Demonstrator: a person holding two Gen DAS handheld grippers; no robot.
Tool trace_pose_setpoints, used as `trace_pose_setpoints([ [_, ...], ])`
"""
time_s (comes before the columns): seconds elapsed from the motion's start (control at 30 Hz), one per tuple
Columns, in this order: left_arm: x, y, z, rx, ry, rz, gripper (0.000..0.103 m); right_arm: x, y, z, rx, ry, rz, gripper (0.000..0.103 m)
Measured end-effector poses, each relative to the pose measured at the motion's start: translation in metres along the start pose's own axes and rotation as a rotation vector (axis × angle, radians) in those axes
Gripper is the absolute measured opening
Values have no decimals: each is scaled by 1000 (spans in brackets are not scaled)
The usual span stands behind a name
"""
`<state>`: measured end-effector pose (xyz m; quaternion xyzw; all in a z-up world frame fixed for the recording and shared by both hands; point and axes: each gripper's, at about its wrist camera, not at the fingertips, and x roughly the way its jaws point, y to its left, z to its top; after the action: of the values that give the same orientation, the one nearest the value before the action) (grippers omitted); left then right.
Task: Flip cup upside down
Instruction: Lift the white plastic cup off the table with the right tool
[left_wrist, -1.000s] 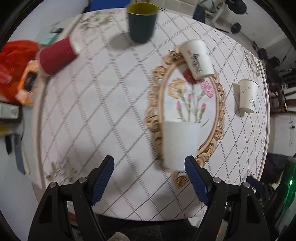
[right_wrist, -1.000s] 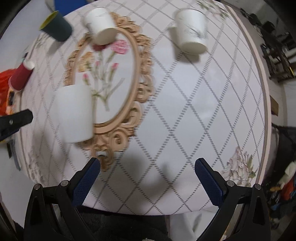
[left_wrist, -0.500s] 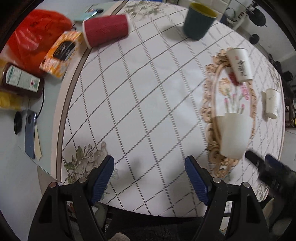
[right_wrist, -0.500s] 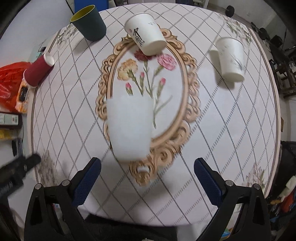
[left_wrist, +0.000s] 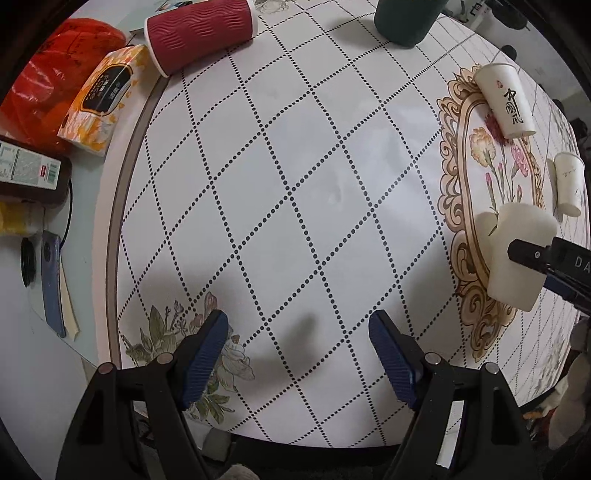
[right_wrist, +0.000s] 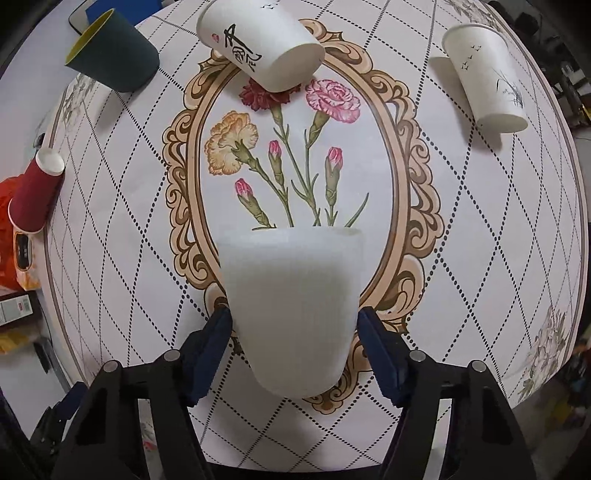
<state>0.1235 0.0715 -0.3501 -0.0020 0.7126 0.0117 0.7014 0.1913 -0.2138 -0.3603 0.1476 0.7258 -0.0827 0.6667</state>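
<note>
A plain white foam cup (right_wrist: 291, 306) stands on the near end of the oval flower print on the table. My right gripper (right_wrist: 295, 343) has its two blue fingers on either side of the cup, touching or nearly touching its walls. In the left wrist view the same cup (left_wrist: 517, 251) is at the right edge with the right gripper's finger across it. My left gripper (left_wrist: 297, 354) is open and empty above the table's near left part, far from the cup.
A white paper cup with black writing (right_wrist: 258, 48), another white paper cup (right_wrist: 484, 77), a dark green cup (right_wrist: 110, 51) and a red ribbed cup (right_wrist: 35, 192) stand around the table. A tissue pack (left_wrist: 99, 99), red bag and phone (left_wrist: 51, 280) lie left.
My right gripper has moved in and down around the white foam cup and narrowed onto it. My left gripper has swung left, away from the cup.
</note>
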Motion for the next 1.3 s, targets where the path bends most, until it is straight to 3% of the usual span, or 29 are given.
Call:
trace_pose_setpoints([
  [0.4,4,8,7,17,2,-8,78,1,11,-1,0,10,-30,73],
  [0.6,2,7,10,27,-2,-7,78,1,1,2,28,23,-11,83],
  [0.73,1,3,12,26,-5,-14,78,-16,0,1,17,20,19,85],
  [0.83,-3,0,12,35,-23,-15,78,-46,4,-4,-66,5,8,87],
  [0.93,-2,-5,10,40,-41,6,78,-85,31,-18,-397,-79,-174,95],
  [1.03,8,-10,9,12,-26,13,78,-100,66,-53,-968,-172,-440,95],
  [1.13,17,-14,8,-34,-9,1,78,-77,75,-98,-1503,-180,-704,95],
  [1.3,23,-21,8,-107,-9,14,78,-27,38,-147,-2264,-153,-974,95],
])
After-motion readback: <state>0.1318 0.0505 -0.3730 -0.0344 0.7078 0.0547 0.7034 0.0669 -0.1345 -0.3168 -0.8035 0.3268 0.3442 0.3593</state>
